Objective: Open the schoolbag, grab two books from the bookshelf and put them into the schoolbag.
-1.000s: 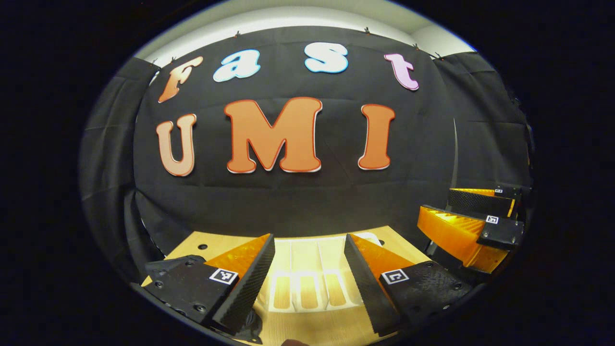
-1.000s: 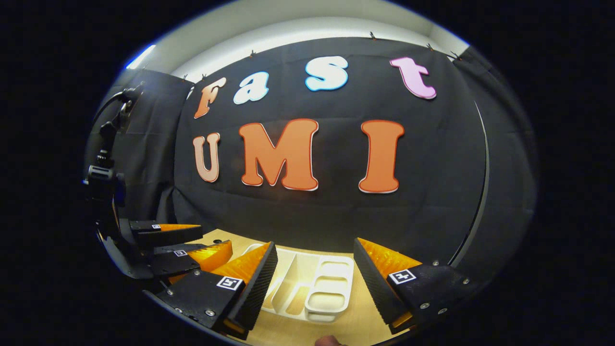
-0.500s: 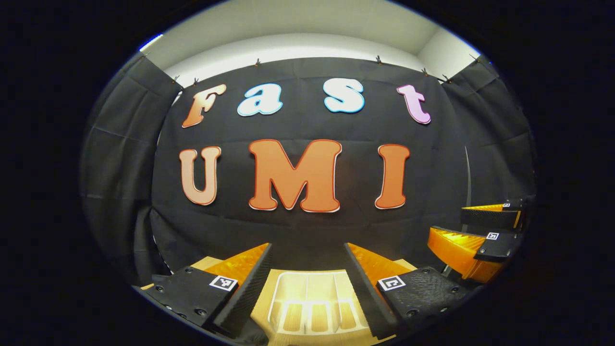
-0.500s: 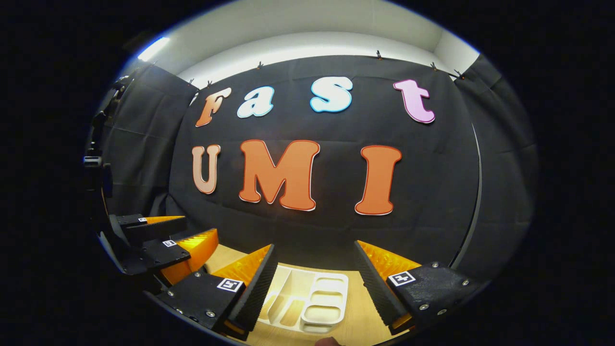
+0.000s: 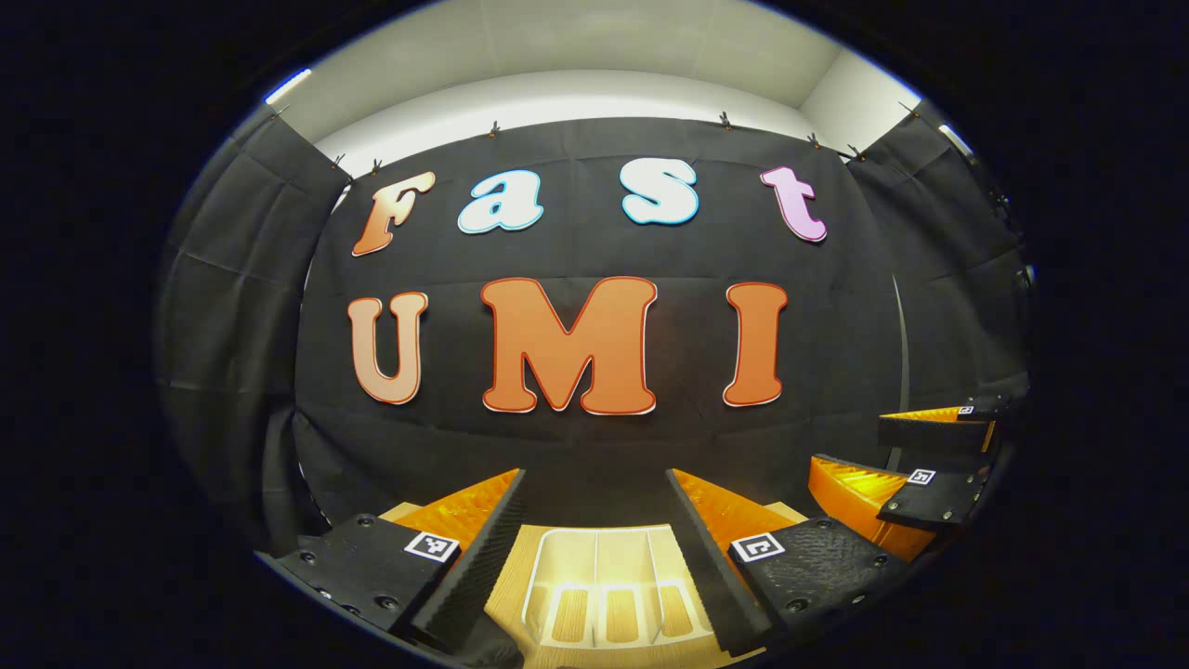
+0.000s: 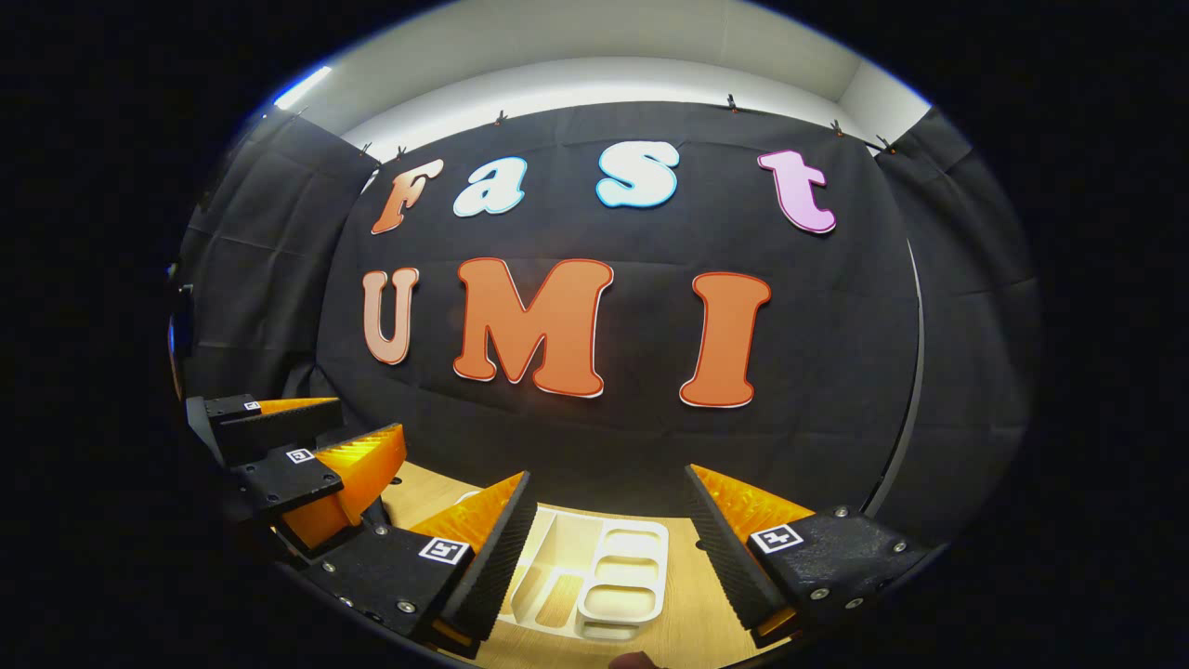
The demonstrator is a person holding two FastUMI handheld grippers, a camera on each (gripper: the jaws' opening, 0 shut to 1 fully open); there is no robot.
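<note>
Both of my claws hang above the wooden counter [image 5: 520,557], aimed at the booth's black cloth wall [image 5: 594,446]. In the left gripper view, my left claw [image 5: 594,557] stands wide, its 2 fingers spread with nothing between them, and a white slotted rack [image 5: 604,595] lies on the counter below the gap, near the counter's far edge where the cloth comes down. This rack, with upright dividers and open slots, may be the bookshelf, though I cannot tell for certain, and I can make out no books in it. My right claw [image 5: 915,451] appears at the right side of that view, raised above the counter's right part, its fingers apart. In the right gripper view, my right claw [image 6: 608,557] is likewise wide and holds nothing, with the white slotted rack [image 6: 594,581] on the counter [image 6: 692,604] beneath it, and my left claw [image 6: 320,437] shows at the left, fingers parted, above the counter's left edge.
</note>
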